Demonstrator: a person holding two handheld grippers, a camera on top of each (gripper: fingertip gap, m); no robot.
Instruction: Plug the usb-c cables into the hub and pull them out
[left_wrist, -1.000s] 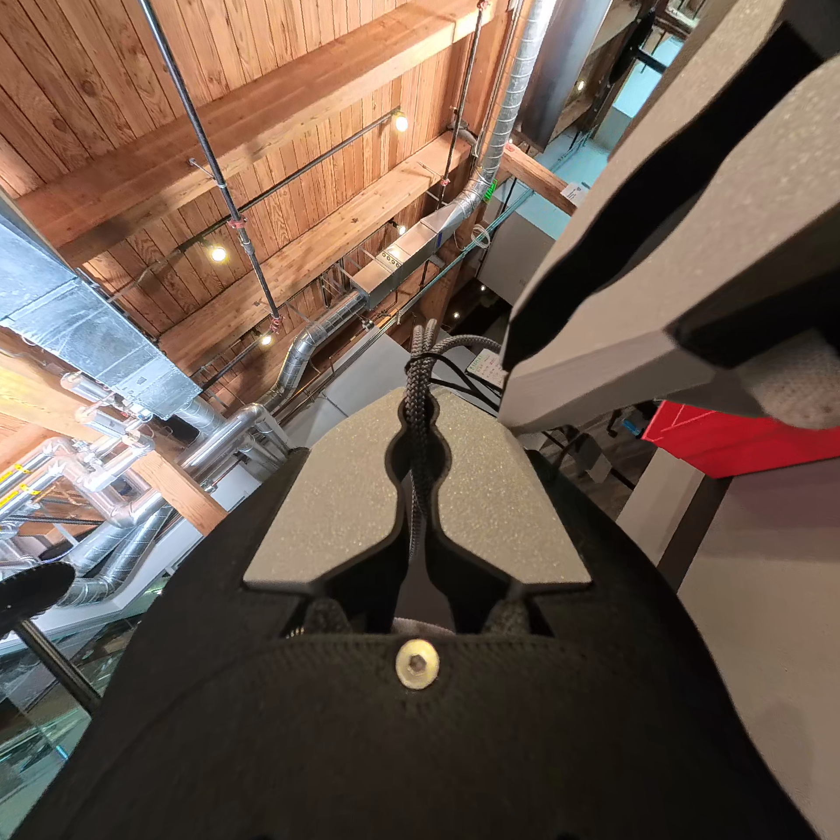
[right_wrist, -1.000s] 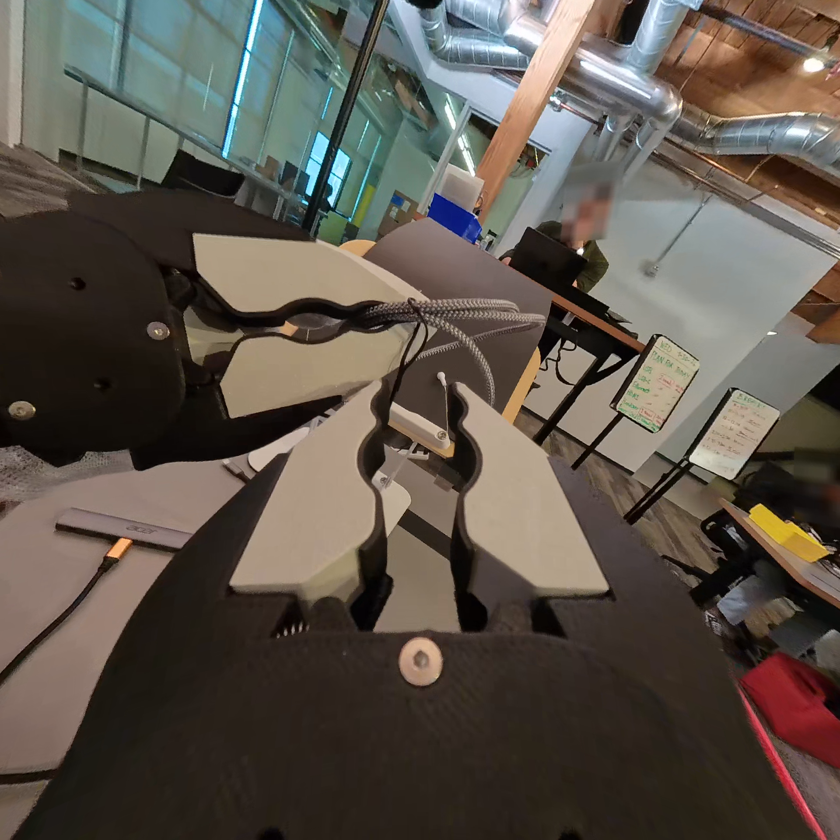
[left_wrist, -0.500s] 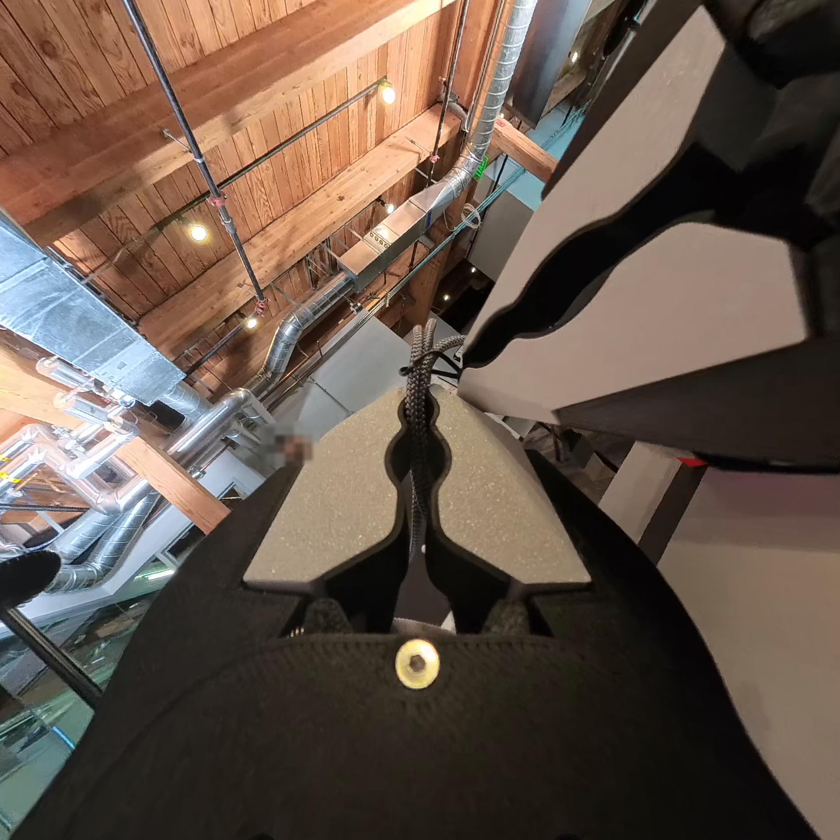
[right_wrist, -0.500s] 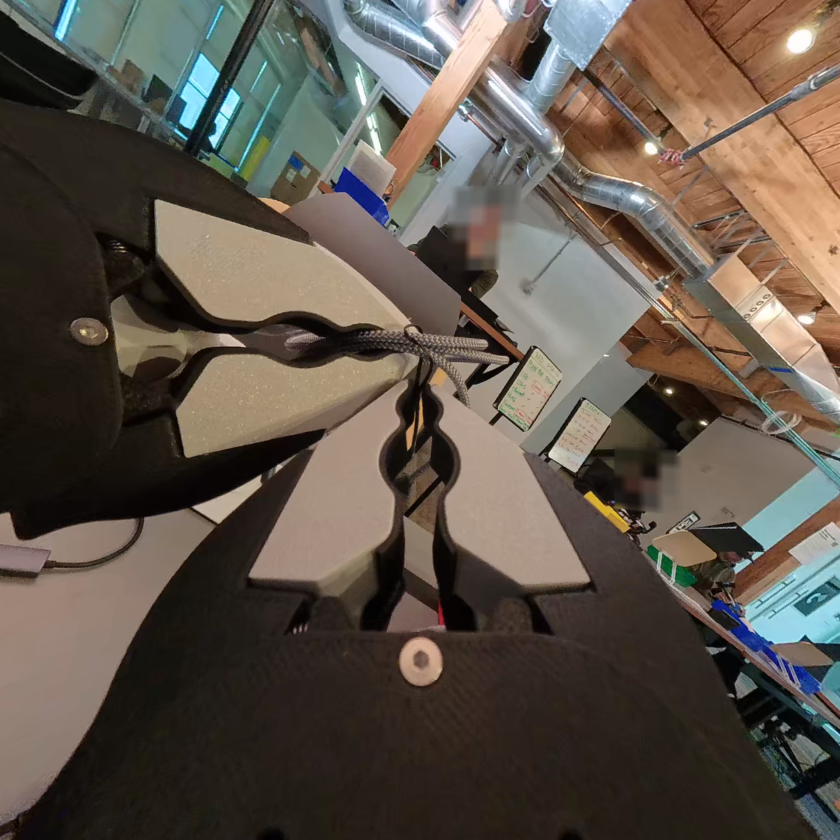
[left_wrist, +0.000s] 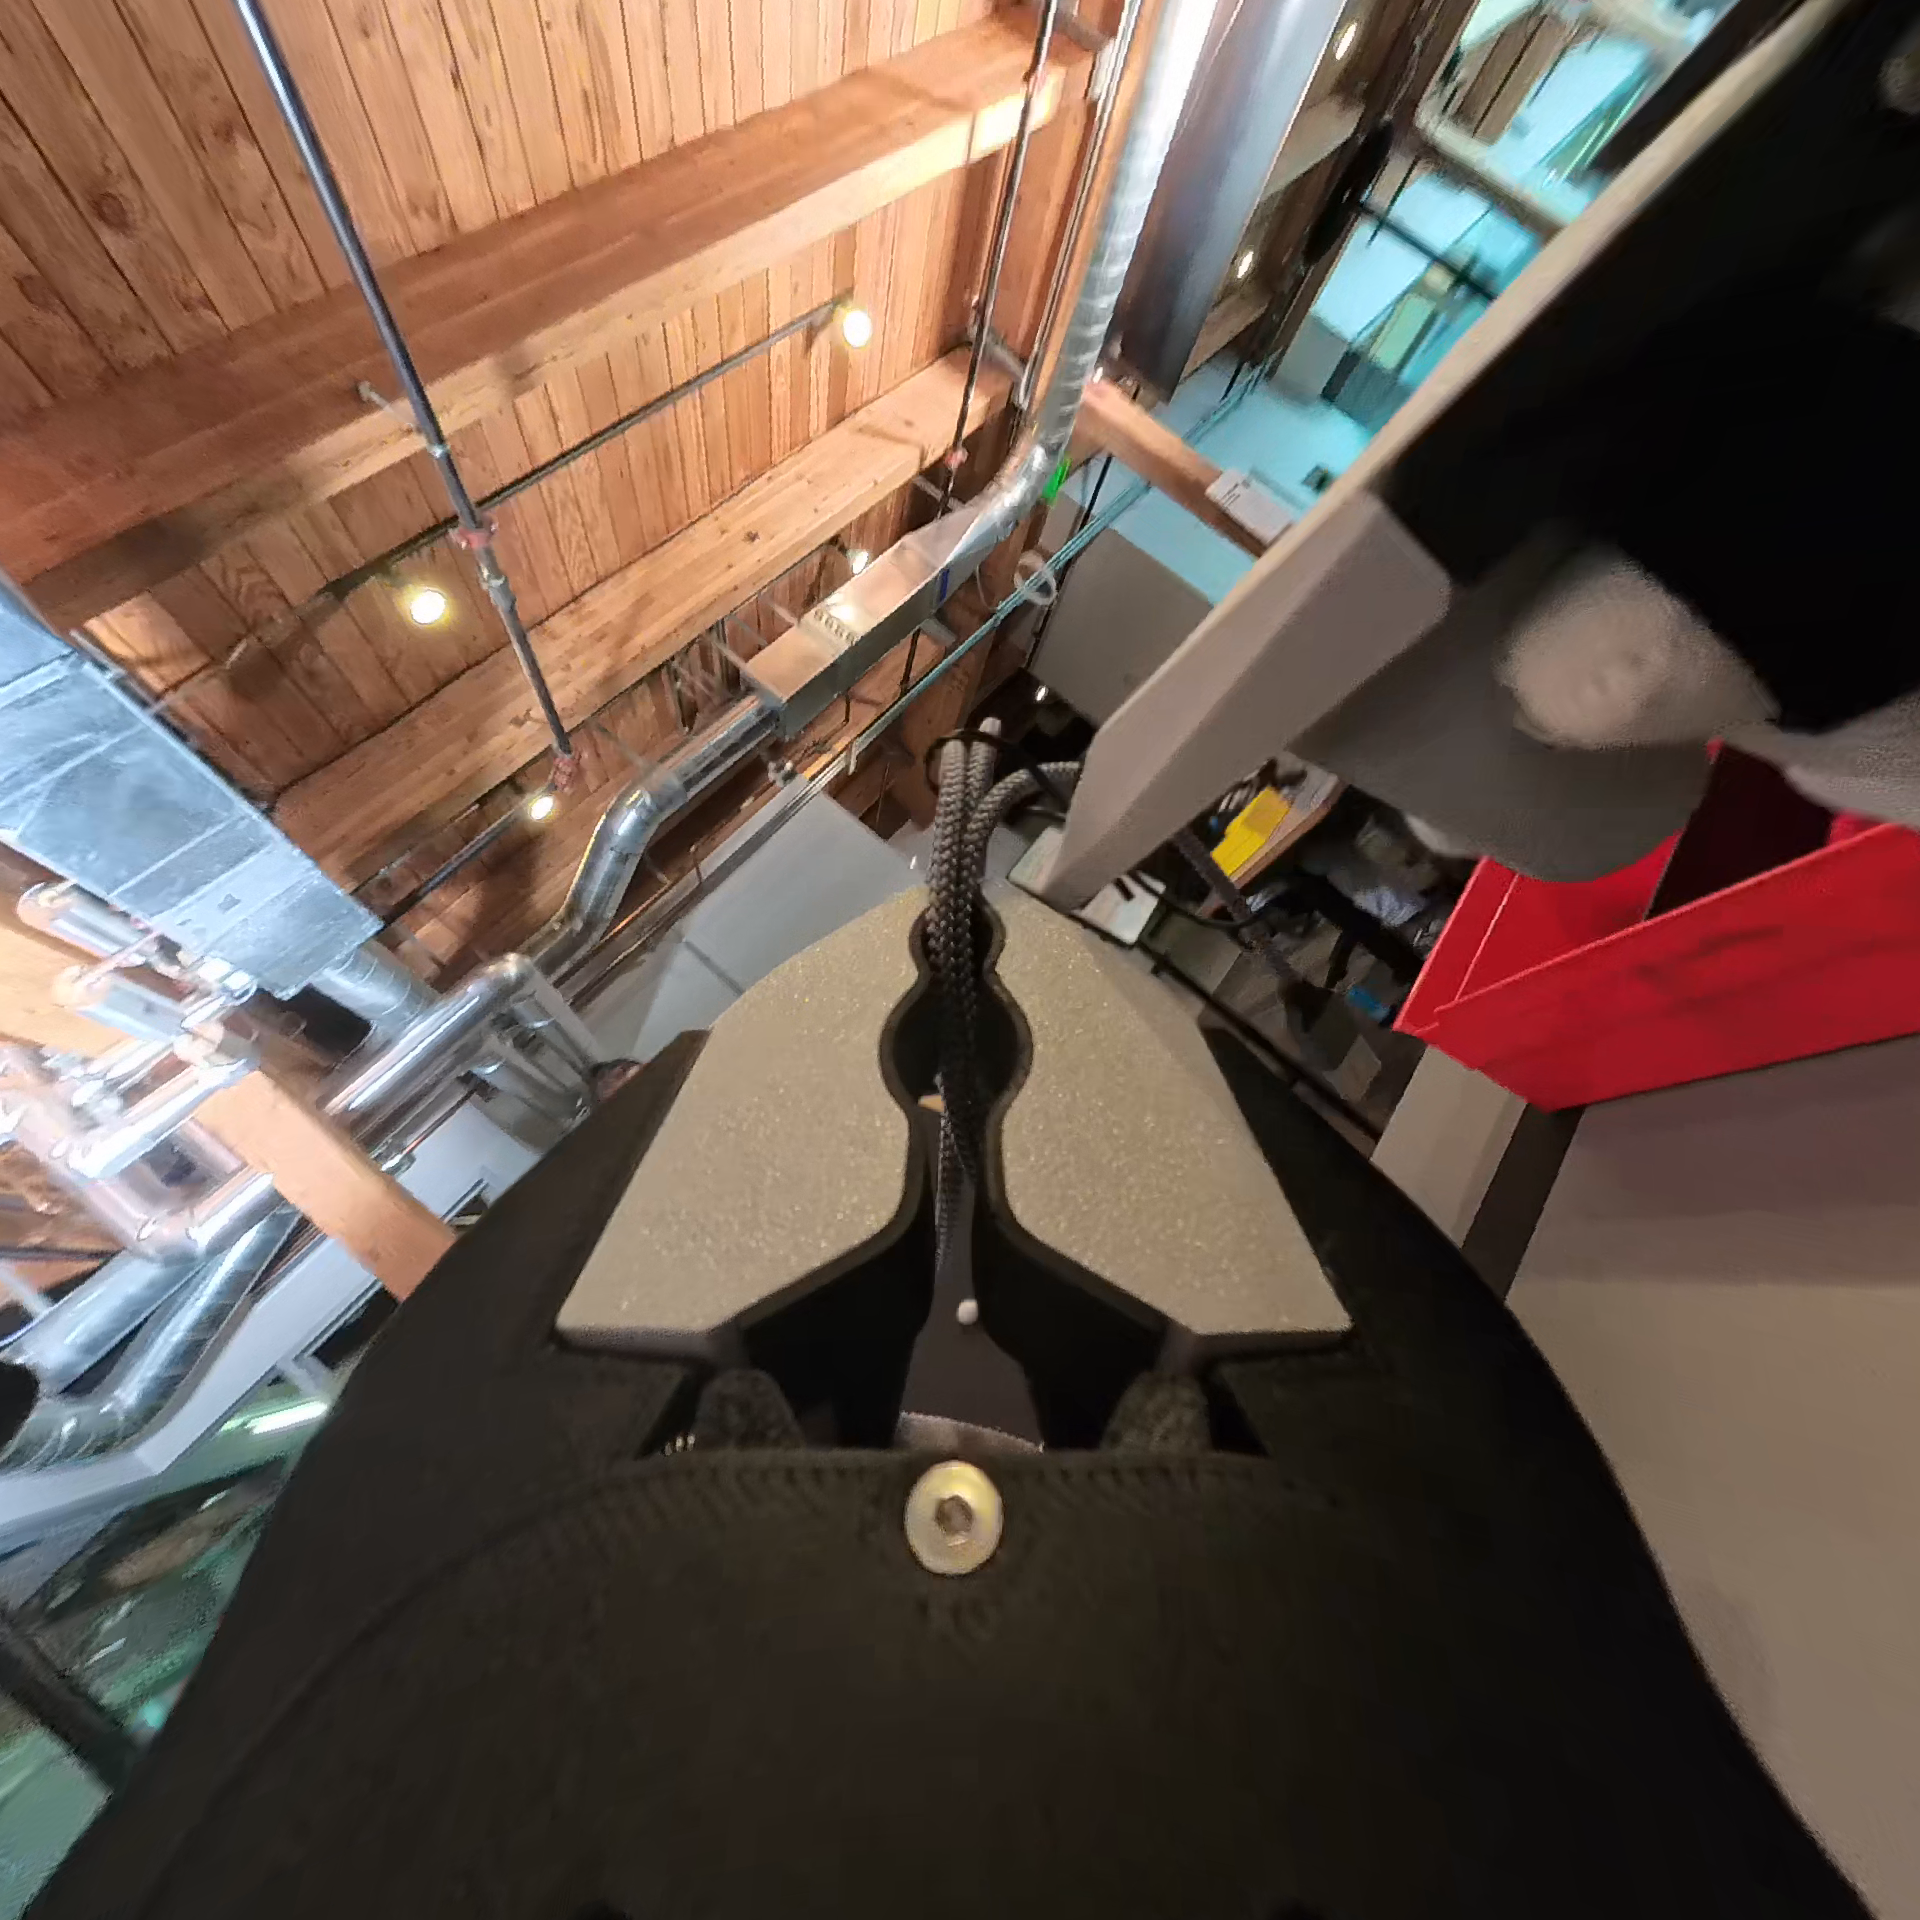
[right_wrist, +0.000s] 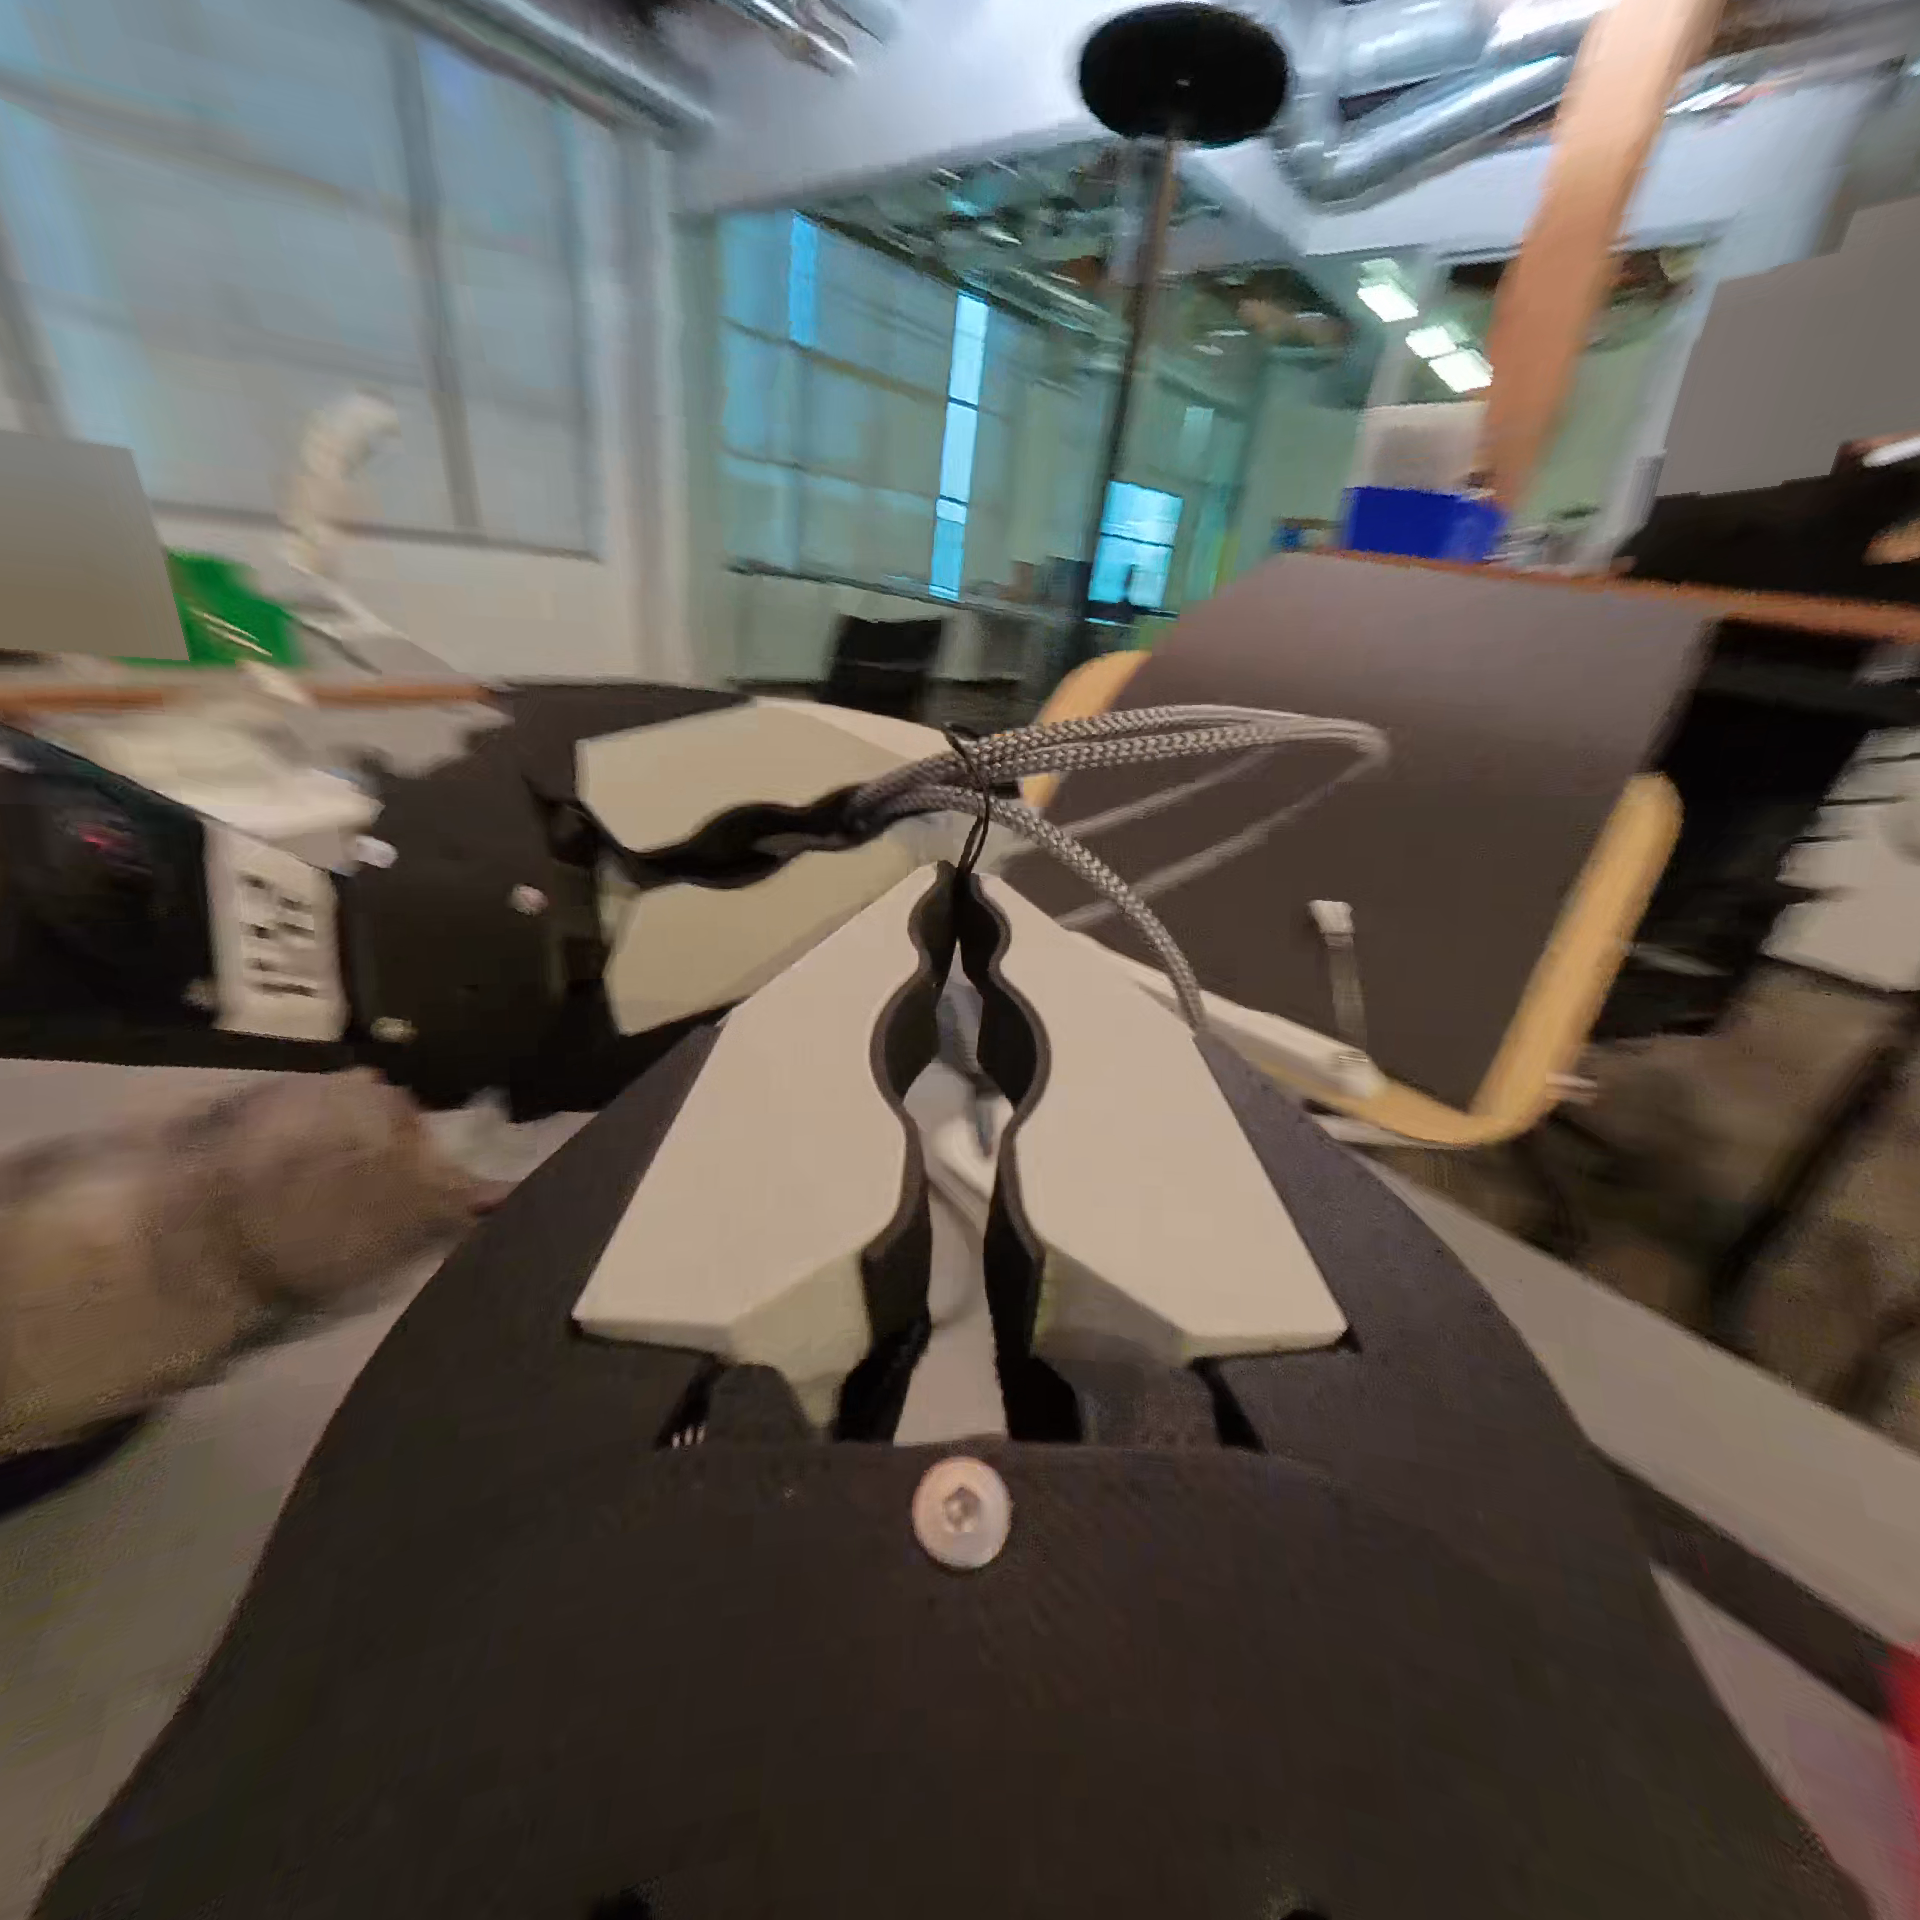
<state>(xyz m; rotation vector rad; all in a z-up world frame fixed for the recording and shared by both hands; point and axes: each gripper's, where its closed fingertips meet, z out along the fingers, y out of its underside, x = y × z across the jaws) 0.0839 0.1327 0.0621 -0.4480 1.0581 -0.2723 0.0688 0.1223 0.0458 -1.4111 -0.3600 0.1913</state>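
My left gripper (left_wrist: 956, 914) points up at the ceiling and is shut on a bundle of braided usb-c cables (left_wrist: 961, 810). In the right wrist view the left gripper (right_wrist: 894, 821) holds the grey bundle (right_wrist: 1143, 732), which loops out to the right. A thin black tie (right_wrist: 971, 800) wraps the bundle. My right gripper (right_wrist: 956, 883) sits just below it with its tips closed on the tie's hanging end. A white connector (right_wrist: 1330, 920) hangs on the right. One grey finger of the right gripper (left_wrist: 1247, 707) shows in the left wrist view. The hub is not in view.
A red bin (left_wrist: 1662, 977) stands at the edge of the grey table (left_wrist: 1714, 1351). A wooden-framed chair (right_wrist: 1558, 935) with a dark back stands beyond the table. A blurred gloved hand (right_wrist: 208, 1195) is at the left. The right wrist view is motion-blurred.
My right gripper's jaws have closed from open onto the tie, and its view has swung down to level. My left gripper has stayed shut on the cable bundle.
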